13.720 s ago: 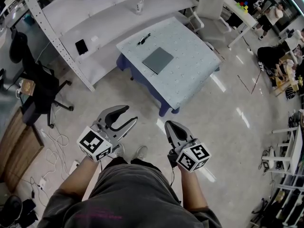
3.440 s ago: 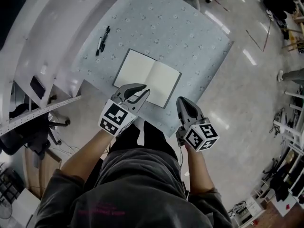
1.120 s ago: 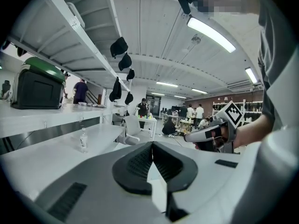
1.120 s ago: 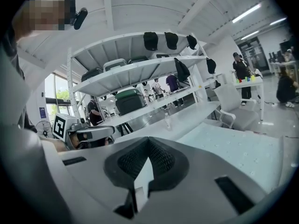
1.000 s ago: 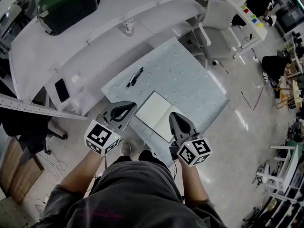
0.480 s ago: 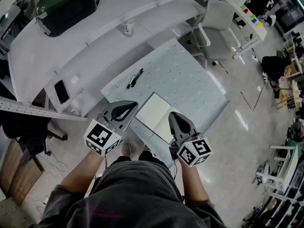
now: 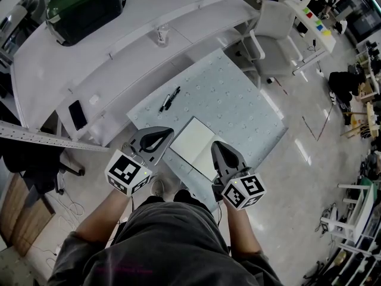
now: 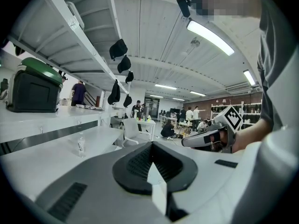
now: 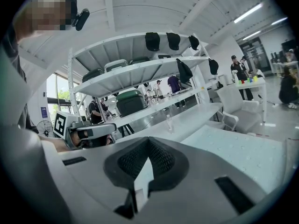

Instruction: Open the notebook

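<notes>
The notebook (image 7: pixel 193 140) lies open, blank white pages up, at the near edge of the pale blue patterned table (image 7: pixel 229 94). Both grippers hover level at the table's near side and hold nothing. My left gripper (image 7: pixel 168 133) is shut, its tips just left of the notebook's left page. My right gripper (image 7: pixel 215 145) also looks shut and covers part of the right page. In the left gripper view the shut jaws (image 8: pixel 151 146) point across the room, with the right gripper (image 8: pixel 210 136) beside them. In the right gripper view the jaws (image 9: pixel 148 142) point over the table (image 9: pixel 243 153).
Black pens (image 7: pixel 169 98) lie on the table's far left part. A white chair (image 7: pixel 271 21) stands behind the table. A long white bench (image 7: pixel 119 70) carries a bottle (image 7: pixel 161 36), a dark phone (image 7: pixel 77 114) and a green-lidded bin (image 7: pixel 83 6). People stand far off.
</notes>
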The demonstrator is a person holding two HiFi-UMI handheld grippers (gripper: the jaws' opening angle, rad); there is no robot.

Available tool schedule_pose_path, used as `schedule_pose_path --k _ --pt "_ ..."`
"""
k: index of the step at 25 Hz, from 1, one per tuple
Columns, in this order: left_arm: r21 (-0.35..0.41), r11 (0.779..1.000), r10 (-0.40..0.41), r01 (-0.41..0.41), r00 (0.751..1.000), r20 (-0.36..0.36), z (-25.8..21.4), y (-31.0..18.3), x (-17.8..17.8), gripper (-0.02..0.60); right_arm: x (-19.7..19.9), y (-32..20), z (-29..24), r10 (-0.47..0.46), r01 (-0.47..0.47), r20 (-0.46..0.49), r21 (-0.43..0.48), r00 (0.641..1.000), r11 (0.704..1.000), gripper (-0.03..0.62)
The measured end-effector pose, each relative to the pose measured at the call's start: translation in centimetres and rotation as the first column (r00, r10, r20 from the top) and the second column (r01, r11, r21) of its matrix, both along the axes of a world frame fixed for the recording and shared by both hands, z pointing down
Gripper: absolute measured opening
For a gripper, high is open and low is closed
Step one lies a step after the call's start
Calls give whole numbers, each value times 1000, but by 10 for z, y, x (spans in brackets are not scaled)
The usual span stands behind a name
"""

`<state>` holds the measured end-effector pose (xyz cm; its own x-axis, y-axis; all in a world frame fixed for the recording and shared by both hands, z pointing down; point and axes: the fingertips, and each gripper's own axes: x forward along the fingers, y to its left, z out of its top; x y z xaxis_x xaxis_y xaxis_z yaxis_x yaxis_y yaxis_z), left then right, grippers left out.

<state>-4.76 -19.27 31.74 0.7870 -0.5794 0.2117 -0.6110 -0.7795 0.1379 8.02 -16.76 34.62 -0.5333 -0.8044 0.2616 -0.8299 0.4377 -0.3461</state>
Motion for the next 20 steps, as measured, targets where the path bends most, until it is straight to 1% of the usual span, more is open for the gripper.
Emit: schedule_pose_path --k 20 --pt "-6 1000 15 -15 1000 20 6 4 12 2 8 2 11 -17 17 -5 -26 1000 1000 3"
